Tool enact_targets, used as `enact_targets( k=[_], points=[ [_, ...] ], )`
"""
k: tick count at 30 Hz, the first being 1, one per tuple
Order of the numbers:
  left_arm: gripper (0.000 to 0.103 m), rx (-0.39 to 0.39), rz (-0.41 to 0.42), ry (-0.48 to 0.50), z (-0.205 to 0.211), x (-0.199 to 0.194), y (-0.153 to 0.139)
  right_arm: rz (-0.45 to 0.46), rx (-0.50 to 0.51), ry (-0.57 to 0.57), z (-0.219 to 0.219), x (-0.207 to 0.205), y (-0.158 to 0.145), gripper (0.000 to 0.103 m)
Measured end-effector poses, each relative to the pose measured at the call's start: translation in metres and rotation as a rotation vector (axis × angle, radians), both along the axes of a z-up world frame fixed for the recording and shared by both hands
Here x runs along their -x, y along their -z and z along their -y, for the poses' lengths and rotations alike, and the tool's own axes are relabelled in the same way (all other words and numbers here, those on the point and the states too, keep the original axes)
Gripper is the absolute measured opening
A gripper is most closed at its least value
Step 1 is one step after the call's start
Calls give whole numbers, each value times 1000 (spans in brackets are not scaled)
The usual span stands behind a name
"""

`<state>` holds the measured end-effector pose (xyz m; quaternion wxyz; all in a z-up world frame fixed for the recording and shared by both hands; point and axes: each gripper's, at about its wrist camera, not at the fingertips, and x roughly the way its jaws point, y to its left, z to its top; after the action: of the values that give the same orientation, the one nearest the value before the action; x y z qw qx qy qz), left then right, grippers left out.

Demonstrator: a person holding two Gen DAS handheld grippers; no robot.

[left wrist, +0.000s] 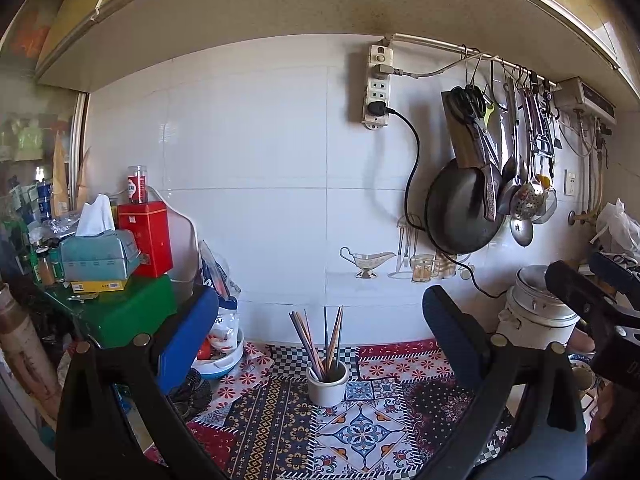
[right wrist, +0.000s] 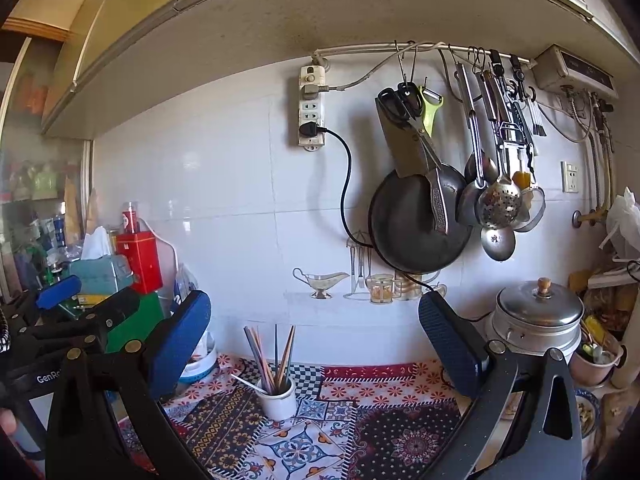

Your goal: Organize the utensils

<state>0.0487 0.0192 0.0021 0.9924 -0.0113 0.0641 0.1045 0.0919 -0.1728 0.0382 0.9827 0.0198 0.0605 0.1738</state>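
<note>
A white ceramic cup (left wrist: 327, 385) stands on the patterned cloth (left wrist: 360, 436) against the tiled wall and holds several chopsticks (left wrist: 320, 340). It also shows in the right wrist view (right wrist: 277, 398), with its chopsticks (right wrist: 276, 356) and a white one leaning out to the left. My left gripper (left wrist: 320, 320) is open and empty, held back from the cup. My right gripper (right wrist: 314, 332) is open and empty too, with the cup low between its fingers. Each gripper shows at the edge of the other's view.
A rail on the wall carries a pan (right wrist: 416, 224), a cleaver, scissors, ladles and a skimmer (right wrist: 500, 200). A metal pot (right wrist: 538, 320) stands at the right. A red tin (left wrist: 146, 236), a tissue box (left wrist: 100, 254) and a green box (left wrist: 132, 316) are stacked at the left. A power strip (left wrist: 378, 88) hangs on the wall.
</note>
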Motion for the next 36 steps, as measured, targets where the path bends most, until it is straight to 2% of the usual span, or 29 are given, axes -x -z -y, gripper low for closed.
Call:
enact_targets(
  k=[36],
  points=[
    [103,3,-7,2,6,-2,-2,2,1,-25,-5,-4,-1,103]
  ],
)
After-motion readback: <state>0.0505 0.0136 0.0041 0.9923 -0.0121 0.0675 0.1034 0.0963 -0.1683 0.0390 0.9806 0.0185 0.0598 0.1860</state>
